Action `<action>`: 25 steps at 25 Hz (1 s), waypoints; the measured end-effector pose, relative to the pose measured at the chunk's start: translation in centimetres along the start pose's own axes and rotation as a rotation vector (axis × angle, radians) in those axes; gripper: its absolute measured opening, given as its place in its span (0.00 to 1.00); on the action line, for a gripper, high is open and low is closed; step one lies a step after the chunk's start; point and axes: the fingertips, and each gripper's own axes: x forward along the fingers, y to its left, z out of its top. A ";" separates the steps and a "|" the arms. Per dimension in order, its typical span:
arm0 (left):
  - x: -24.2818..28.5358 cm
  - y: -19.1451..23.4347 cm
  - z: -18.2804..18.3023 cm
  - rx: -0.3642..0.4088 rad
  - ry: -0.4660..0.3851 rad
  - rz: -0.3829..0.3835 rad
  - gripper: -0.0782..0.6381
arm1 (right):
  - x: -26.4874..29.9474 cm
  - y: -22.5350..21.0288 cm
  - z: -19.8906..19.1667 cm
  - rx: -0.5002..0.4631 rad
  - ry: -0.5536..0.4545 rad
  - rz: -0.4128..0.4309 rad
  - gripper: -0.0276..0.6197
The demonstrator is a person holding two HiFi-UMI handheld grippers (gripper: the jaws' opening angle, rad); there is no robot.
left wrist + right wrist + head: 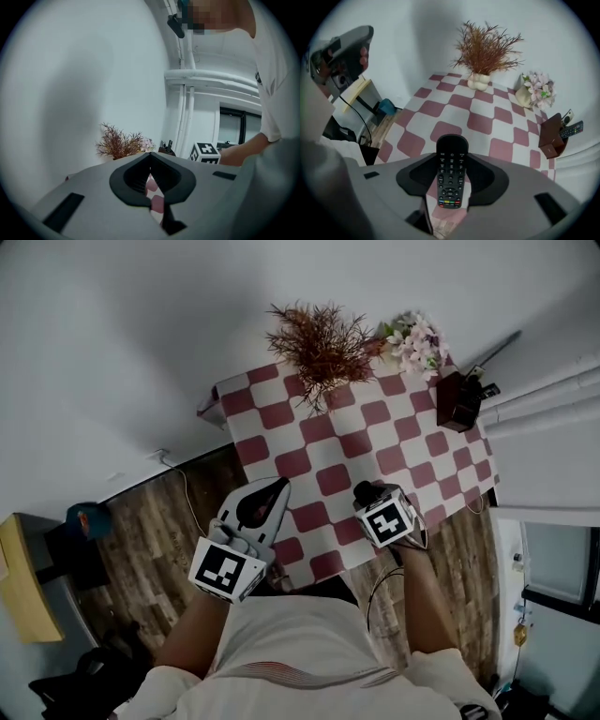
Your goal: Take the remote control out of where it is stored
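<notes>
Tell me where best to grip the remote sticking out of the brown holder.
Probably its free end: the remote control juts from the brown holder, the rest hidden inside. Come from the holder's open top, jaws across its narrow width, and pull along its length. The left gripper is the empty one.

No words, brands or numbers are showing legibly. The remote [451, 171] is carrying button print too small to read. The left cube [228, 568], seven o'clock, and right cube [387, 517], four o'clock, are showing only square markers.
</notes>
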 end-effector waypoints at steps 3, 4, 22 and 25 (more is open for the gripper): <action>-0.8 0.1 -0.2 -0.001 0.000 0.002 0.12 | 2.6 0.6 -0.6 -0.080 0.096 -0.041 0.35; -0.9 0.0 -0.1 0.000 0.002 0.002 0.12 | 3.3 0.6 -0.8 -0.105 0.120 -0.054 0.35; 1.0 -1.7 1.8 0.038 -0.002 -0.082 0.12 | 1.6 -0.3 1.4 0.034 -0.159 -0.038 0.36; 2.1 -2.6 2.7 0.057 -0.010 -0.120 0.12 | -3.6 -2.0 2.8 0.140 -0.395 -0.057 0.36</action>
